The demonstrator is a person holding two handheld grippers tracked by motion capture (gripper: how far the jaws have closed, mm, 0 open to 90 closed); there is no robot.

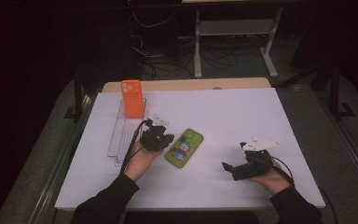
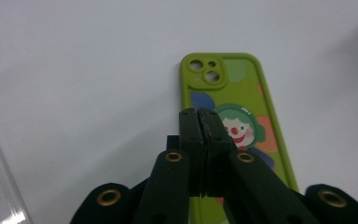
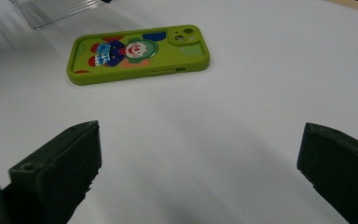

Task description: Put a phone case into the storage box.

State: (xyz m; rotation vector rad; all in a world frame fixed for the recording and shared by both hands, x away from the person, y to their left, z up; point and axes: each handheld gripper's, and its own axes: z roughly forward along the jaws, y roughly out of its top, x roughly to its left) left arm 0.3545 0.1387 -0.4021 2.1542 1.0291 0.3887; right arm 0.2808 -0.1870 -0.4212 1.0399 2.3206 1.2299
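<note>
We read no writing on the green clown case; camera end points far-right. Our left gripper is pressed together, empty; right gripper gapes.

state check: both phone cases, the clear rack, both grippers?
green phone case: flat on the table, camera side up, clown print showing, not gripped
orange phone case: upright in the rack's far end
clear rack: on the table, other slots free
left gripper: shut, nothing between the jaws, over the green case's edge
right gripper: open, holding nothing
</note>
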